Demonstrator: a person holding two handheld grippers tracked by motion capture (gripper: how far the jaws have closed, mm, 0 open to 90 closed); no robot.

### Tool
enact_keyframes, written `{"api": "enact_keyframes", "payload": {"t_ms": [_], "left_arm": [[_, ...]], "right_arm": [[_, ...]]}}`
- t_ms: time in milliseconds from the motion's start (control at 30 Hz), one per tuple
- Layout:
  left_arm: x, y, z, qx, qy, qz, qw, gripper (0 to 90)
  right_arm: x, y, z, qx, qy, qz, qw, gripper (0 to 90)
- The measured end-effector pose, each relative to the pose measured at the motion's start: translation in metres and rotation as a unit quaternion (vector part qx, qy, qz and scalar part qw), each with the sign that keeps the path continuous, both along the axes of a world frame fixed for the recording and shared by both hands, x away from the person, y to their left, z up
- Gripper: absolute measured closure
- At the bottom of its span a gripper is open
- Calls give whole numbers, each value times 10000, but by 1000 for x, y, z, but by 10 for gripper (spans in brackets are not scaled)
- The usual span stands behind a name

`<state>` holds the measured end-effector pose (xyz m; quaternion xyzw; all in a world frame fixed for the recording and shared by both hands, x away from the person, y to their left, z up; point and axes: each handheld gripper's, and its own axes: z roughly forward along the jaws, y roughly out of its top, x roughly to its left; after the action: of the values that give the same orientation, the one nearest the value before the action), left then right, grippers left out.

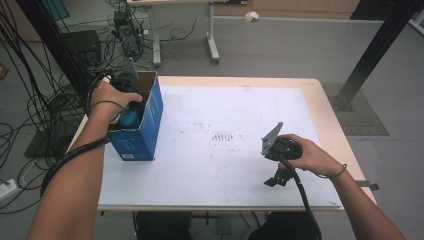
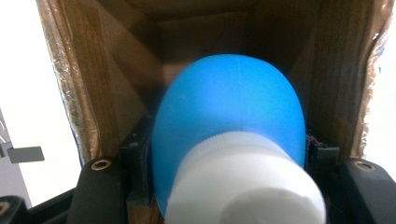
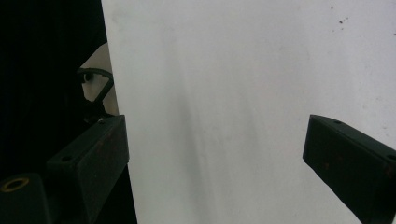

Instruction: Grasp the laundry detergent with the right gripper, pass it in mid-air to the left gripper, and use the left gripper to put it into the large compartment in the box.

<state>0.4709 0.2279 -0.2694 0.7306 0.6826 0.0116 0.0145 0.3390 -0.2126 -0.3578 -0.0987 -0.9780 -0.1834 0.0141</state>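
**High view: bottle going into the box**

High view shows our left gripper point(image 1: 125, 100) reaching into the open top of the blue box point(image 1: 142, 127), which stands at the table's point(image 1: 310, 90) left edge. Its jaws are clamped on a blue bottle point(image 1: 129, 118), which sits partly inside the box mouth. In the left gripper view the bottle point(image 2: 229, 112) has its white cap point(image 2: 243, 182) toward the camera and its rounded body pointing into the brown cardboard interior point(image 2: 112, 79), so we judge it is being put in base first, with the cap end kept reachable. The jaws press on the bottle's flanks, which leaves its front free to slide between the walls.

Our right gripper point(image 1: 277, 177) rests low over the white mat point(image 1: 225, 115) near the front edge, well apart from the box. Its jaws stand wide with nothing between them, parked out of the way
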Motion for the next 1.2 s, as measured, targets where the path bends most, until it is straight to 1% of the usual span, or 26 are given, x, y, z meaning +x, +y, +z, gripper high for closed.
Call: {"api": "enact_keyframes", "payload": {"t_ms": [967,1200], "left_arm": [[1,-2,0,27,24,13,10000,373],[1,-1,0,19,15,29,10000,373]], "right_arm": [[0,-1,-1,15,34,-16,10000,68],[0,-1,0,9,12,-4,10000,68]]}}
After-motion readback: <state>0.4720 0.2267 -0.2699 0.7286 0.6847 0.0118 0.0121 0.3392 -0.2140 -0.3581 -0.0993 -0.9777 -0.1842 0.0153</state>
